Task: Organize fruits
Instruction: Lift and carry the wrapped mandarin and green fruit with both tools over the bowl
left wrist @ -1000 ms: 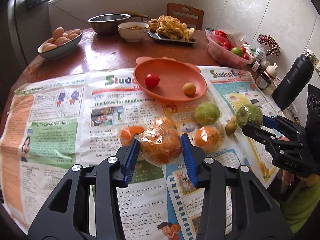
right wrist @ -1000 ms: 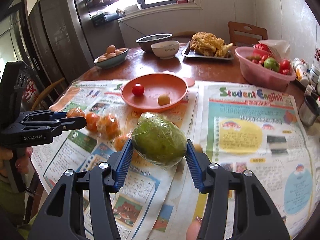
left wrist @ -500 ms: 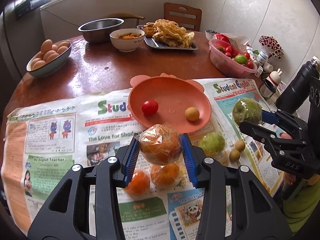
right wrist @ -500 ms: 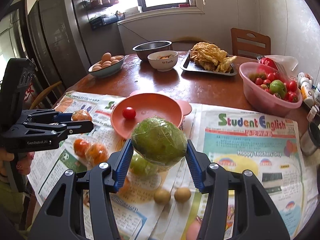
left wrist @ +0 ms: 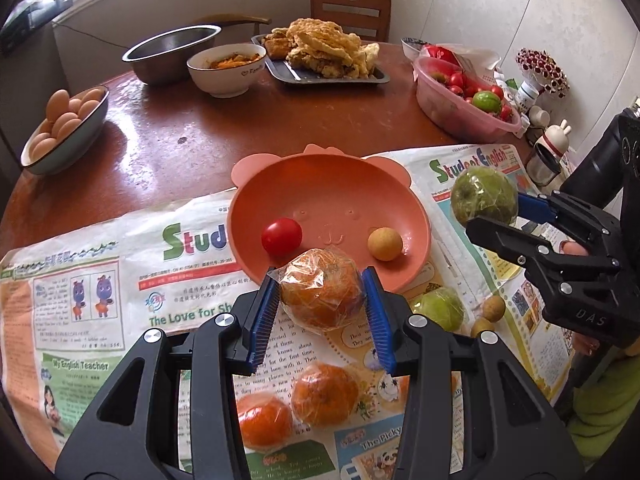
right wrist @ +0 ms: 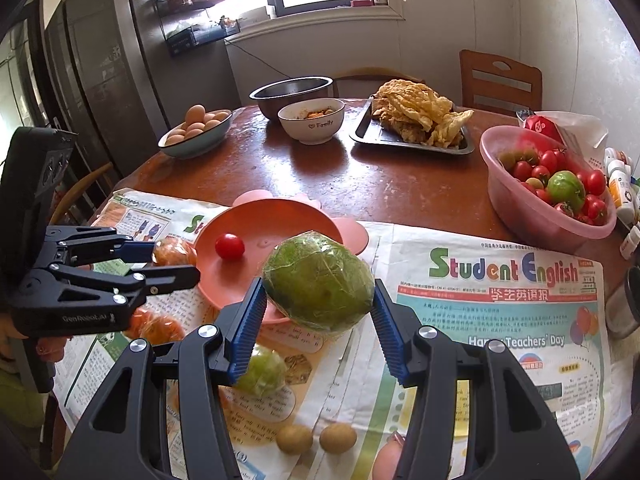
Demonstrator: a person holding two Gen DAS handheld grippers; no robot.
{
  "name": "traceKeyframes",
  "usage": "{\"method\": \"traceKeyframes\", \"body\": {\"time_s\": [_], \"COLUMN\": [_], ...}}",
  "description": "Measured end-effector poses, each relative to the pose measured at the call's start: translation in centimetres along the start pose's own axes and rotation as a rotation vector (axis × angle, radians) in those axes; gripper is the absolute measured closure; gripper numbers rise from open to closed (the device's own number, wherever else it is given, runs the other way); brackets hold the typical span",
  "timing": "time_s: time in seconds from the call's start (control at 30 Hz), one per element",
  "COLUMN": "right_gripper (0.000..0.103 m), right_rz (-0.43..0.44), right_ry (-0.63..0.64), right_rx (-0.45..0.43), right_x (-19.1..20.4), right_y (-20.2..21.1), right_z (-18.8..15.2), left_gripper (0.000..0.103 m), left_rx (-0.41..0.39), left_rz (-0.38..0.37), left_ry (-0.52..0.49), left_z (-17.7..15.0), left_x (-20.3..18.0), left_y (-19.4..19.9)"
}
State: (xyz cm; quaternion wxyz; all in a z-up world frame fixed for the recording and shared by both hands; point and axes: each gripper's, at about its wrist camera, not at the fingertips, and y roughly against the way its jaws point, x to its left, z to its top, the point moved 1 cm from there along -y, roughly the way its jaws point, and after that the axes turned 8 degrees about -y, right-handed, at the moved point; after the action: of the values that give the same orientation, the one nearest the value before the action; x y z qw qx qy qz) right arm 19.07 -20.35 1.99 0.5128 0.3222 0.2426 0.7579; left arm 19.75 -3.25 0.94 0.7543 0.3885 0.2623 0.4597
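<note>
My left gripper (left wrist: 322, 300) is shut on a plastic-wrapped orange (left wrist: 322, 294), held just above the near rim of the orange plate (left wrist: 280, 188). My right gripper (right wrist: 318, 300) is shut on a wrapped green fruit (right wrist: 318, 282), hanging over the plate's (right wrist: 280, 216) right side. On the plate lie a cherry tomato (left wrist: 281, 236) and a small yellow fruit (left wrist: 384, 243). Two wrapped oranges (left wrist: 324, 394), a smaller green fruit (left wrist: 440, 308) and two small brown fruits (right wrist: 316, 438) rest on the newspaper.
At the back of the round wooden table (left wrist: 192, 136) stand a bowl of eggs (left wrist: 66, 128), a steel bowl (left wrist: 172, 54), a white bowl (left wrist: 226, 68), a tray of fried food (left wrist: 324, 60) and a pink tub of tomatoes (left wrist: 464, 96). Bottles crowd the right edge (left wrist: 550, 144).
Both grippers have carried their fruit away from the near newspaper toward the orange plate, which now looks larger and closer. Neither grip has changed.
</note>
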Motion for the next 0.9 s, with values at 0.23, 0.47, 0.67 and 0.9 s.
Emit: {"method": "traceKeyframes", "body": {"time_s": [0.23,0.47,0.67,0.9], "right_gripper": [0.051,0.051,0.051,0.051], "right_rz": [0.006,0.005,0.006,0.048], "right_ry": [0.015,0.057,0.102,0.134], "right_rx": [0.025,0.062,0.106,0.14], "right_x": [0.2,0.6,0.7,1.3], "right_y": [-1.4,-3.9,-6.3,-7.8], "right_z": [0.3,1.4,2.6,3.6], "left_gripper": [0.069,0.069,0.069,0.069], "left_rx": [0.035,0.053,0.065,0.069], "left_rz": [-0.003,-0.006,-0.016,-0.028], "left_ry": [-0.003,-0.009,-0.011,-0.029], "left_z": [1.1,1.2,1.0,0.9], "left_x": [0.7,1.1,1.6,1.6], "left_y": [-2.0,-3.0,-3.7,-4.0]}}
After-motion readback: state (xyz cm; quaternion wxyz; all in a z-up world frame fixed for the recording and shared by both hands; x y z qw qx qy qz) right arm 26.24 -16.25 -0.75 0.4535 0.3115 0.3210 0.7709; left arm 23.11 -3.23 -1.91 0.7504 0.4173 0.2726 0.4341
